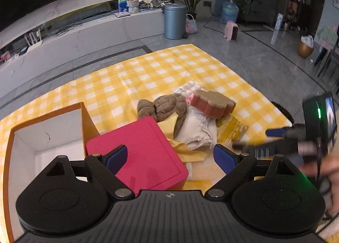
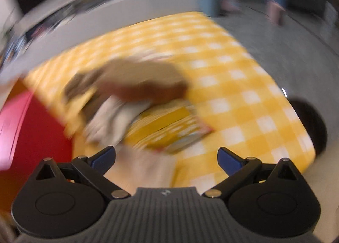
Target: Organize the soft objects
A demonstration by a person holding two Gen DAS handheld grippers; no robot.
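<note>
- The left hand-held gripper (image 1: 169, 156) is hovering over the near edge of the table (image 1: 148, 69), its 2 fingers spread wide with nothing between them; it is sitting above the red lid (image 1: 135, 149), probably waiting its turn.
- The box (image 1: 42, 137), orange outside and white inside, is standing open at the left with nothing visible in it; the lid is lying just beside it, likely set off so soft things can be dropped in.
- The soft things are lying heaped in 1 pile mid-table, well within reach of both grippers: a brown towel (image 1: 165, 107), a sponge (image 1: 211, 103) resting on a white cloth (image 1: 199, 130), a yellow cloth (image 1: 169, 126) tucked partly under the towel, a knitted piece (image 1: 190, 89) behind, and a yellow packet (image 1: 231, 128) on the right.
- The right hand-held gripper (image 2: 166, 158) is also spread and carrying nothing; its view is heavily blurred, so it seems to be swinging fast, pointing toward the pile; from the left view it is showing only as a smear at the right edge.
- Judging by the bare box, sorting is barely starting; a first grab at the cloth or sponge looks likely.
</note>
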